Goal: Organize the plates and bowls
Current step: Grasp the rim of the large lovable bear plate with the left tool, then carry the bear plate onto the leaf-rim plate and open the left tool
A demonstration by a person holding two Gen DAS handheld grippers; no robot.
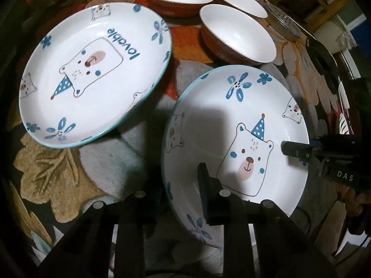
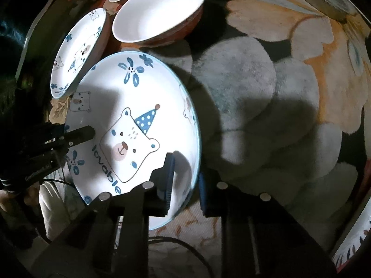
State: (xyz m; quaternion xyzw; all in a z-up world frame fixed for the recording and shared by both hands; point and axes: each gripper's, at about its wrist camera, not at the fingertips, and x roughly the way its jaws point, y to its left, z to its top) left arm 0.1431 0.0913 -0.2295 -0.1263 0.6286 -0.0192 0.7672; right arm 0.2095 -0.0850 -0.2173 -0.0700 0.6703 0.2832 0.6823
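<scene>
Plainly the near plate is the heaviest piece here: glazed ceramic, stiff, slick and breakable, lying on the flowered tabletop cloth. Its thin upturned rim is the only real purchase. The left tongs clench that rim at seven o'clock of the plate in the left view; the right tongs pinch the opposite edge. A second plate sits at ten o'clock, the orange bowls toward twelve.
</scene>
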